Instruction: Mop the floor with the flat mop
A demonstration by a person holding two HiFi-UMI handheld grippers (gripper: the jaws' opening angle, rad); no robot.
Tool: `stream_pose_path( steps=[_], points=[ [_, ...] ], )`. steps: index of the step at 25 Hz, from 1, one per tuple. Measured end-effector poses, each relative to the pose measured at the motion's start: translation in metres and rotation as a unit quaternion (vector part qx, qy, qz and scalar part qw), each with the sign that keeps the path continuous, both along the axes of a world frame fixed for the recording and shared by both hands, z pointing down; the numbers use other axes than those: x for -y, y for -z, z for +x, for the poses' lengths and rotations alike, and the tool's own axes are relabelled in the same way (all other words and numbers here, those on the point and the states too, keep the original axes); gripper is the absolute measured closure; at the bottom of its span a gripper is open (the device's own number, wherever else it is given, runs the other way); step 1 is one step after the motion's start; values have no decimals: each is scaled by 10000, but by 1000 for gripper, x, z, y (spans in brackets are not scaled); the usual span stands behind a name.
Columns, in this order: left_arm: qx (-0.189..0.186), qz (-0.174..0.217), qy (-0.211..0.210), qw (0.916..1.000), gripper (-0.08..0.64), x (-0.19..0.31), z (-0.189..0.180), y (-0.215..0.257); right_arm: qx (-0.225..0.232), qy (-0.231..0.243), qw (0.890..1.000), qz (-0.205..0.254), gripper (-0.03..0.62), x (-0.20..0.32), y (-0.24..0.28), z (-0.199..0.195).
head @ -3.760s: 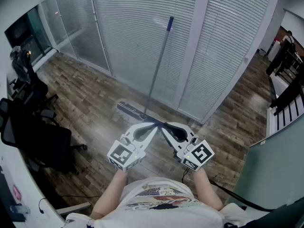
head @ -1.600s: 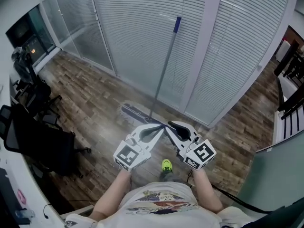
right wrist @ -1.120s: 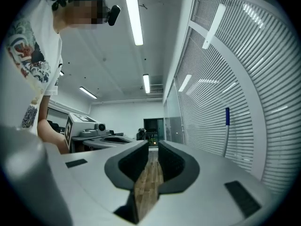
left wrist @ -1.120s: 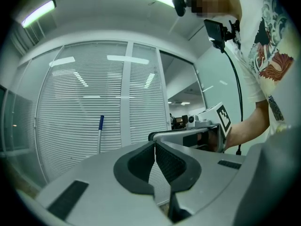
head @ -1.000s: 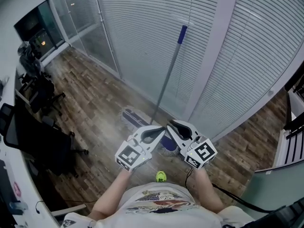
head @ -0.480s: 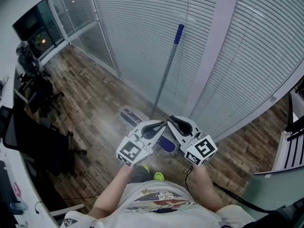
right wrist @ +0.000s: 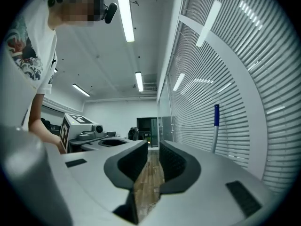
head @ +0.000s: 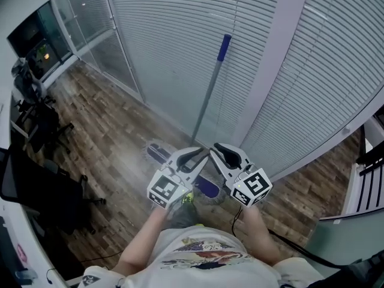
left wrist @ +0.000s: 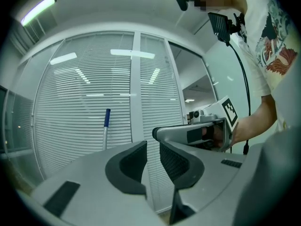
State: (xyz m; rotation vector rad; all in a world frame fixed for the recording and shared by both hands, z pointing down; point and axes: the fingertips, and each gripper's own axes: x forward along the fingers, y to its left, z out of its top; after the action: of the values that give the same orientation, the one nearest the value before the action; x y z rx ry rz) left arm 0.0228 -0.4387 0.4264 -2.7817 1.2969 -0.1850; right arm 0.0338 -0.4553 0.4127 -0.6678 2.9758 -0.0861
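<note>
Flat mop (head: 207,98) against blinds (head: 174,41), office chair (head: 36,185) aside

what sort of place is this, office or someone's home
Most likely an office: glass partitions with slatted blinds, black office chairs on wood-look flooring, and long ceiling strip lights.

We have stepped closer to the blinds (head: 162,35), and the head of the flat mop (head: 210,95) now lies partly under our left gripper (head: 201,153). Its jaws are opening with nothing between them, and a yellow-green shoe (head: 188,198) has come beneath it.
</note>
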Motion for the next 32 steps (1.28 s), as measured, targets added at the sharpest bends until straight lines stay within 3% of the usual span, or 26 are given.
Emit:
stream_pose_path(
  steps=[9, 15, 26, 32],
  points=[
    [43, 83, -280, 9996, 473, 95, -44, 12, -195, -494, 9986, 27, 502, 97, 11, -39],
    [183, 79, -367, 9991, 401, 169, -68, 12, -256, -870, 9959, -59, 491, 166, 10, -54],
    [177, -99, -923, 9955, 399, 250, -93, -19, -562, -1485, 9871, -225, 489, 251, -11, -92],
    [129, -114, -978, 9951, 399, 305, -94, -27, -706, -1703, 9825, -253, 488, 303, -19, -99]
  ],
)
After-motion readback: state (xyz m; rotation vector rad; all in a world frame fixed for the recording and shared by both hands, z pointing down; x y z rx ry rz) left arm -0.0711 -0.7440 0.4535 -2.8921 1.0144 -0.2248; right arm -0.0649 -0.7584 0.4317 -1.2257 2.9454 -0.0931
